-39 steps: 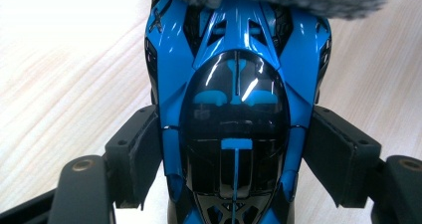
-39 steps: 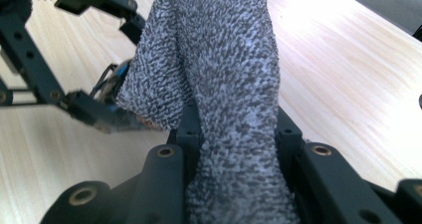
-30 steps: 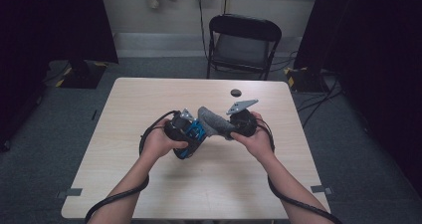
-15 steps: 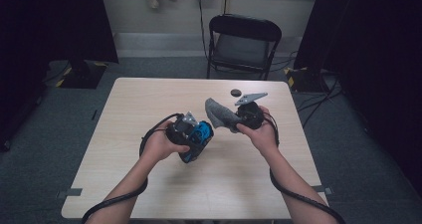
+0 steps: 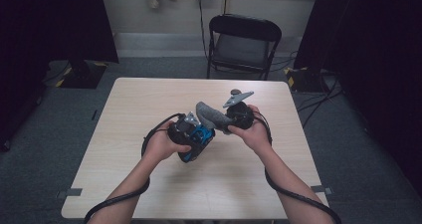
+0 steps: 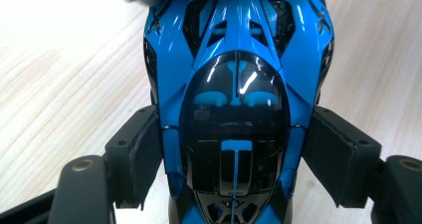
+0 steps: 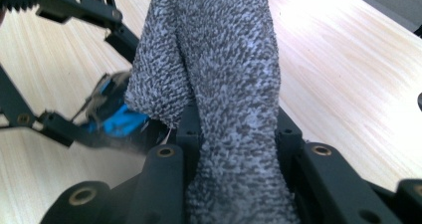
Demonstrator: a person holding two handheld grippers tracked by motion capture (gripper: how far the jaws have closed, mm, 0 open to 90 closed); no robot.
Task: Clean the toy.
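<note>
Right now the blue toy car (image 6: 234, 109) sits clamped crosswise between the jaws of the left tool (image 5: 188, 132), its sides pressed by the black pads, its long axis running straight out along the jaws and away from the hand, lifted a little above the tabletop (image 5: 149, 104). Just beside it, the right tool (image 5: 234, 115) has its jaws pinched narrow on a folded grey cloth (image 7: 224, 84), whose free end stands out past the jaws and hangs over the car's far end; in the left gripper view a fuzzy grey edge of it lies right at the car's top, touching or nearly so. So the cloth is the nearer thing to the car's far half, and a wiping stroke would likely run along the car's length toward the left hand. Both forearms come in from below in the high view, wrists turned inward so the two tools meet near the middle of the tabletop. A small dark object (image 5: 235, 91) rests farther back.
</note>
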